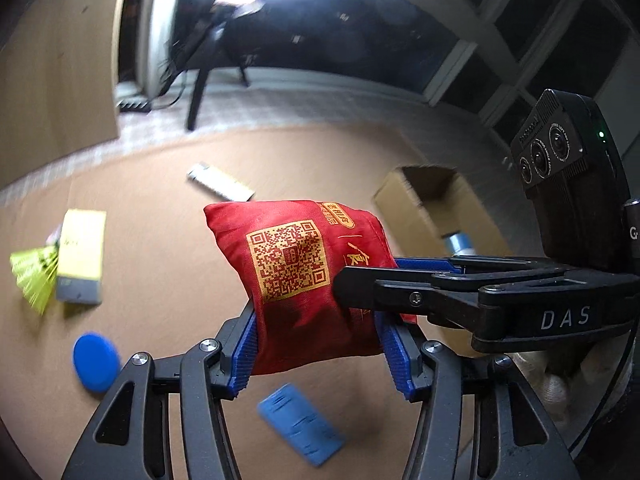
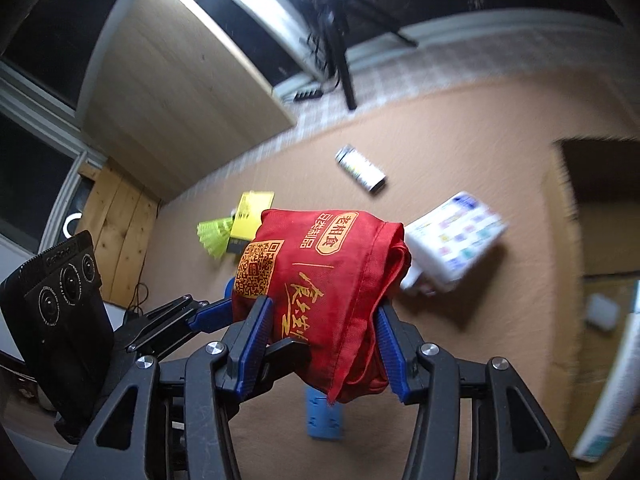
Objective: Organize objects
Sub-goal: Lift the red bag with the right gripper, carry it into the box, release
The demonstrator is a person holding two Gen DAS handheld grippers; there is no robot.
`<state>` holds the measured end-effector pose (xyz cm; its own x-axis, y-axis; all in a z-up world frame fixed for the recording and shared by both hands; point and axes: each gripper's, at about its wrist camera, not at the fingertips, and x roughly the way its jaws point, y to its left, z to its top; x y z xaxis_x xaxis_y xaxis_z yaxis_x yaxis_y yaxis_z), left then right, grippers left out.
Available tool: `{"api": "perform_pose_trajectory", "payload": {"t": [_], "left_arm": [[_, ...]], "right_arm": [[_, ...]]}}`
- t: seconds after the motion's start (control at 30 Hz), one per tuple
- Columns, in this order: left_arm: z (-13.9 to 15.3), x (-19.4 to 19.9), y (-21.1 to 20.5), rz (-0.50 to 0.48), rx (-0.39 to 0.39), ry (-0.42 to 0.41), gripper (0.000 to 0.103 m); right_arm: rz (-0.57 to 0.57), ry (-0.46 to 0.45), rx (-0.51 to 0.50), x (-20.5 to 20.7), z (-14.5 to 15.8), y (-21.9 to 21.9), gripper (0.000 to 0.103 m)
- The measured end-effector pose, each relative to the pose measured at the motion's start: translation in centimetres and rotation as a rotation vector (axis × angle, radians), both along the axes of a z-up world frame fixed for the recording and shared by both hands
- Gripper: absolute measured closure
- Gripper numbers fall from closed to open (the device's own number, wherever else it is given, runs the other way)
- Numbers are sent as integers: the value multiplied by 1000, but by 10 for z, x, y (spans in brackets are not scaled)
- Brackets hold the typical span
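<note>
We've got the red woven fabric bag up in the air over the brown tabletop, soft and crumpled, its gold square code print facing us. Our left gripper has its ribbed blue pads pressed into the bag's lower sides, about half closed on the cloth. Our right gripper pinches the same bag from the other end, its blue pads sinking into folded fabric, also partly closed.

Below us on the table lie a flat blue rounded-rectangle piece, a smooth blue disc, a yellow and grey box beside neon-yellow feathered shuttlecocks, and a small silvery cylinder. An open cardboard box sits to the right, and a white printed pack shows blurred behind the bag.
</note>
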<state>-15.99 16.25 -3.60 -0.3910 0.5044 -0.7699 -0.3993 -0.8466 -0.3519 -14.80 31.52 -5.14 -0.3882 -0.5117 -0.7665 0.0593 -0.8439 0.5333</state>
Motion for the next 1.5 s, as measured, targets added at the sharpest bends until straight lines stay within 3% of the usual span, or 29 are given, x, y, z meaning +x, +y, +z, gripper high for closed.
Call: {"api": "perform_pose_trajectory", "payload": {"t": [0.33,0.83,1.37,1.5], "left_arm": [[19,-5,98,-91,37,53,45],[7,-22,227,-170,31,53,47],[-10,-36,271,-187,-20,29,48],[-11,-37,271,-182,-38,33,42]], "right_arm": [[-106,66,59,23,23,85,56],[-238,63,105,42,15,188,56],[-273,36,154,33,-1,221,55],[-288,33,182,33,1,221,54]]}}
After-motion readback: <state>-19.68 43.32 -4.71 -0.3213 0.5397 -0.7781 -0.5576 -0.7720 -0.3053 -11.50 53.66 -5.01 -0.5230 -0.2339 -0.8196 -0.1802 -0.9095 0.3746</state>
